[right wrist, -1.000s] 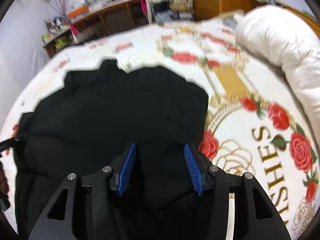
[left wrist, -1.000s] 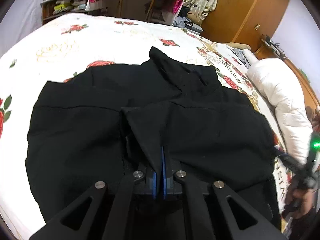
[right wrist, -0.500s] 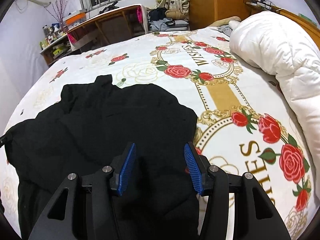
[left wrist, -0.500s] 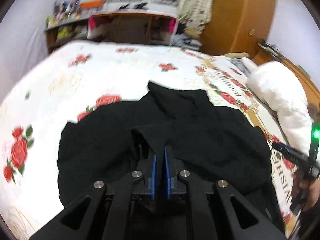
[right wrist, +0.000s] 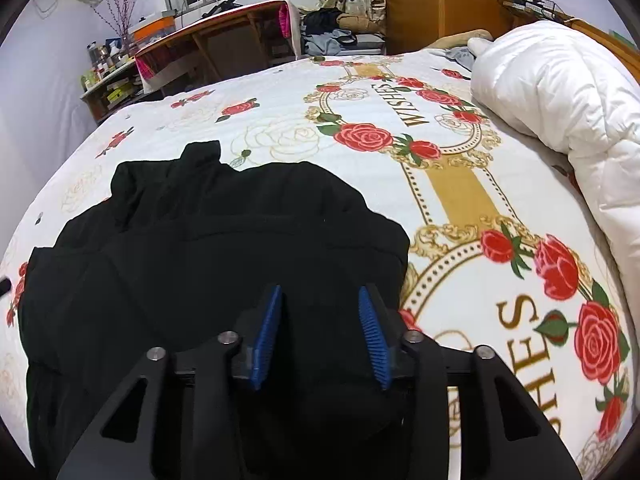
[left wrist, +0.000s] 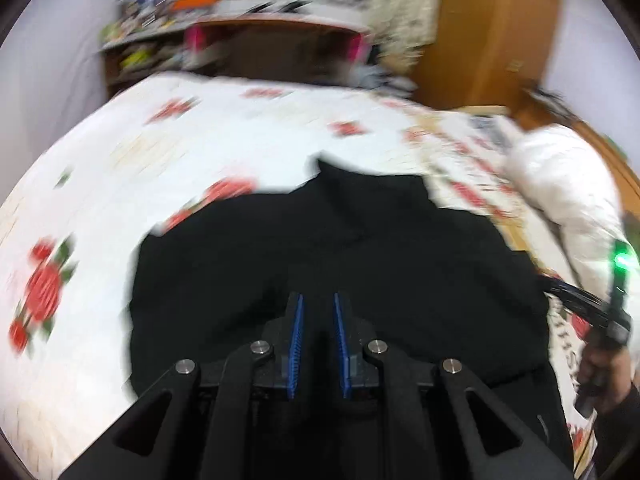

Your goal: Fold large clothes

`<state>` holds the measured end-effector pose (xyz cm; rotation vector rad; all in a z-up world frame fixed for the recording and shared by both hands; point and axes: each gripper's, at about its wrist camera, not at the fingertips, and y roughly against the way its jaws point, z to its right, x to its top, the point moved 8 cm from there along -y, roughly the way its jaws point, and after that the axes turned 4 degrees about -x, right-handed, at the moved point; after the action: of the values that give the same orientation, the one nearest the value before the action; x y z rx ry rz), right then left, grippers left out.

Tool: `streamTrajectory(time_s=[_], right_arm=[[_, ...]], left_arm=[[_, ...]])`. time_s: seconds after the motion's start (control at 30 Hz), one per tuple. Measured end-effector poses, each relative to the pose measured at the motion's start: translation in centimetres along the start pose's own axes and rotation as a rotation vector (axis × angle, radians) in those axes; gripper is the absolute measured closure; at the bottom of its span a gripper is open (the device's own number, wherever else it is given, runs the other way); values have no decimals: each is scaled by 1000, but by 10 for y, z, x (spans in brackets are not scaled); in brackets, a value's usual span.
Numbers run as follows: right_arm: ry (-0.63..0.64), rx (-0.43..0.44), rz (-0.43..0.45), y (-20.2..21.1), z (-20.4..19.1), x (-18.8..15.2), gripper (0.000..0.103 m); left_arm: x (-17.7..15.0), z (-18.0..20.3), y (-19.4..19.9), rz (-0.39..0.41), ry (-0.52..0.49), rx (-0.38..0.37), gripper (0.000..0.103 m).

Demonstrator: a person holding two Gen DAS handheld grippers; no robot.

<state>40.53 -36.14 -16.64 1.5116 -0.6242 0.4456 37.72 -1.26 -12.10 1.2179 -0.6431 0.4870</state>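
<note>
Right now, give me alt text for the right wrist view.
A black garment lies bunched on a rose-print bedspread, under the right gripper, whose blue-padded jaws are closing with nothing pinched. A white duvet is heaped at right; a desk stands beyond.

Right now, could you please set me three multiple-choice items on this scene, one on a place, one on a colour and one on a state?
1. Where does the garment lie?
A. on the bed
B. on the desk
C. on the floor

2. What colour are the pads of the right hand-held gripper?
A. red
B. blue
C. white

3. How does the duvet lie?
A. spread flat under the garment
B. bunched up at the bed's right side
C. hung on the wardrobe

Answers:
1. A, it rests on the rose-print sheet.
2. B, both ribbed pads are blue.
3. B, it is heaped beside the sheet.
</note>
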Motion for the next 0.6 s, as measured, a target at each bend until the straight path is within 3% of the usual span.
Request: streamTrajectory(time_s=[0.07,0.23,0.33,0.43,0.6], right_arm=[[-10,5,-15,-9,1,2,70],[-17,-14,-64,-37,5,-1,78],[20,-44,-90,-55,4,-7,83],[28,-55,-104,-67,1,-12,83],[33,-75,-104,-49,3,-7,83]], left_arm=[[2,12,-28,-10,-38,-25,87],[-25,-18,-103,-129,68,10,89],[-32,-26,-115,-124,99,1,95],[-34,-19,-119,-110,38,42,95],[-28,-19,-113,-139,44,57,95]])
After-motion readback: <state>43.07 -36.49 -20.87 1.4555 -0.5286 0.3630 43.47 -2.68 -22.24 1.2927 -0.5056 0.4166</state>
